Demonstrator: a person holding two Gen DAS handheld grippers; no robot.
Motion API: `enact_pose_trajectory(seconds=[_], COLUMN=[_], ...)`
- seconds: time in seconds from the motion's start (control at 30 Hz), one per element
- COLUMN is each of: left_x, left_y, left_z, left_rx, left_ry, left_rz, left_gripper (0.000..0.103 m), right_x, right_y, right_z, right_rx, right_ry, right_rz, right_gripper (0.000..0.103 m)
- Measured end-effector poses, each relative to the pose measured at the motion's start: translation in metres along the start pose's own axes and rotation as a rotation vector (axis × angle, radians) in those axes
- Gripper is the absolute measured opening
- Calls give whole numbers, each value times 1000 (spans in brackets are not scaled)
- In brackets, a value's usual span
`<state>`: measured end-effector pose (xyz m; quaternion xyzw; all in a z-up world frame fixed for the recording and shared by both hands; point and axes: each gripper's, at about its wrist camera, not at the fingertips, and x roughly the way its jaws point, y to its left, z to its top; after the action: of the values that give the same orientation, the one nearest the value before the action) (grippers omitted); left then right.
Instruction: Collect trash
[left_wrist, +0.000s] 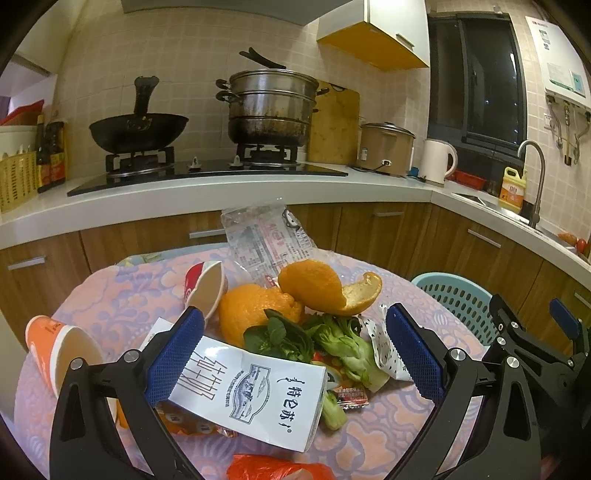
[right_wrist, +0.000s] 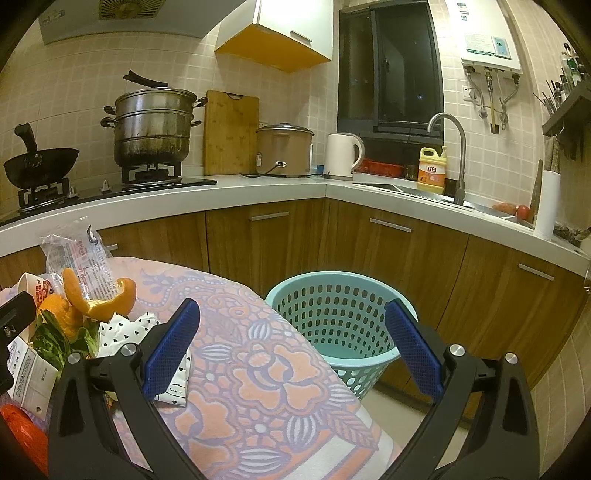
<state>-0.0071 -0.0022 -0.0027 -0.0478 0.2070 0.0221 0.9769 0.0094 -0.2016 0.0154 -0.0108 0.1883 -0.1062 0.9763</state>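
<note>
Both grippers are spread wide and hold nothing. Left gripper (left_wrist: 295, 354) hangs low over the trash pile, its blue pads on either side of the white carton (left_wrist: 255, 395), which lies flat at the near edge of the heap; whether the left pad touches the carton I cannot tell. Right gripper (right_wrist: 291, 350) hovers further right, over bare tablecloth (right_wrist: 266, 369), with the basket (right_wrist: 332, 317) framed beyond its fingers.

Around the carton lie greens (left_wrist: 332, 343), orange peel (left_wrist: 317, 288), two tipped paper cups (left_wrist: 62, 347) (left_wrist: 205, 286), a heart-print wrapper (left_wrist: 384, 347), a clear printed bag (left_wrist: 266, 240) at the back, a small snack packet (left_wrist: 351, 398) and a red bag (left_wrist: 273, 470) at the near edge.

The basket stands on the floor just beside the table's right side, and what shows of its inside looks empty, so collecting seems barely begun. Everything on the table is left to move; by my reading the carton is the first piece in line, needing the left jaws to close on it and carry it right to the basket.
</note>
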Motion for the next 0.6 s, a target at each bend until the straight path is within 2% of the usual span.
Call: enact_pose_trajectory(seconds=[0.6], left_x=[4], left_y=[0], left_z=[3], left_rx=[6], left_ry=[3], left_rz=[5], left_gripper=[96], right_x=[0], right_y=[1], right_z=[0], right_rx=[0], right_ry=[2], right_rz=[-3], right_gripper=[96])
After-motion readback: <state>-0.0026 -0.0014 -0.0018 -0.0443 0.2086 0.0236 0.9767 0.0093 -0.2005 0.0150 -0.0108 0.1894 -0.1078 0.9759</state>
